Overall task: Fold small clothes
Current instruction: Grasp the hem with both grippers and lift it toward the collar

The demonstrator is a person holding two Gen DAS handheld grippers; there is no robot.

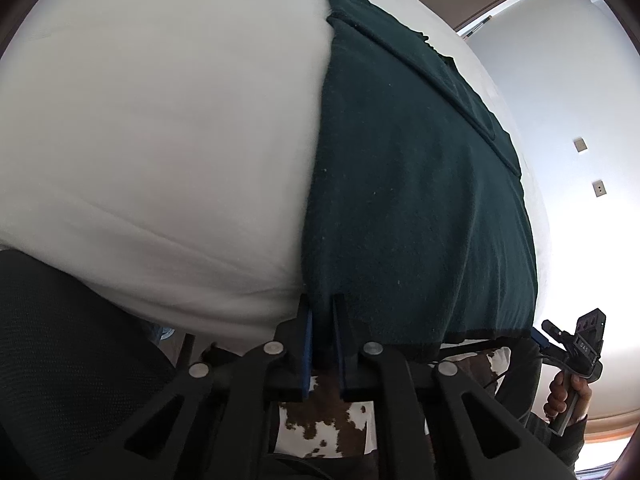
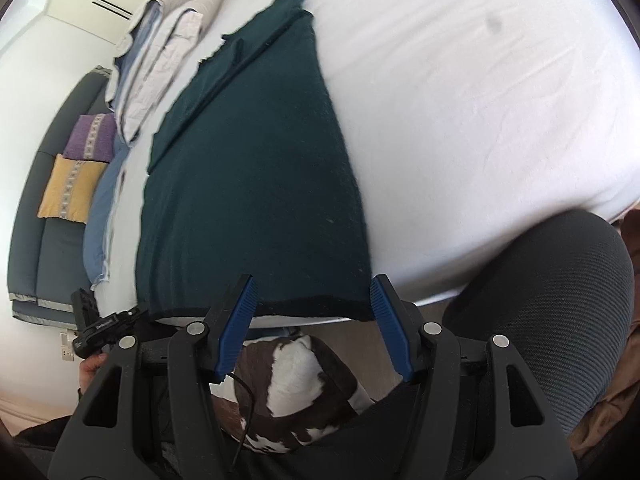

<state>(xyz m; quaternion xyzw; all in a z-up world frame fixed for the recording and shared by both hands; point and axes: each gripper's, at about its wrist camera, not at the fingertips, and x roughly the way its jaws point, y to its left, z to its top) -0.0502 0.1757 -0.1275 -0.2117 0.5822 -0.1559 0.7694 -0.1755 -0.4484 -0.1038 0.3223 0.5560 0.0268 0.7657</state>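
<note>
A dark green knitted garment (image 1: 416,184) lies flat on the white bed (image 1: 160,140), its black-trimmed near hem at the mattress edge. In the left wrist view my left gripper (image 1: 323,320) is shut on the garment's near left corner, with cloth pinched between the blue pads. The right wrist view shows the same garment (image 2: 256,168) stretching away from me. My right gripper (image 2: 313,282) stands open there, its blue pads (image 2: 390,328) either side of the hem's right end, not pressing on it. A hand holds the right gripper (image 1: 560,336) at the hem's far corner.
A pile of folded pale clothes (image 2: 160,44) lies at the bed's back left. Beyond it is a dark sofa with a purple cushion (image 2: 90,138) and a yellow cushion (image 2: 70,188). A black mesh chair back (image 2: 552,312) stands close on the right. A brown-and-white cowhide piece (image 2: 296,384) lies below.
</note>
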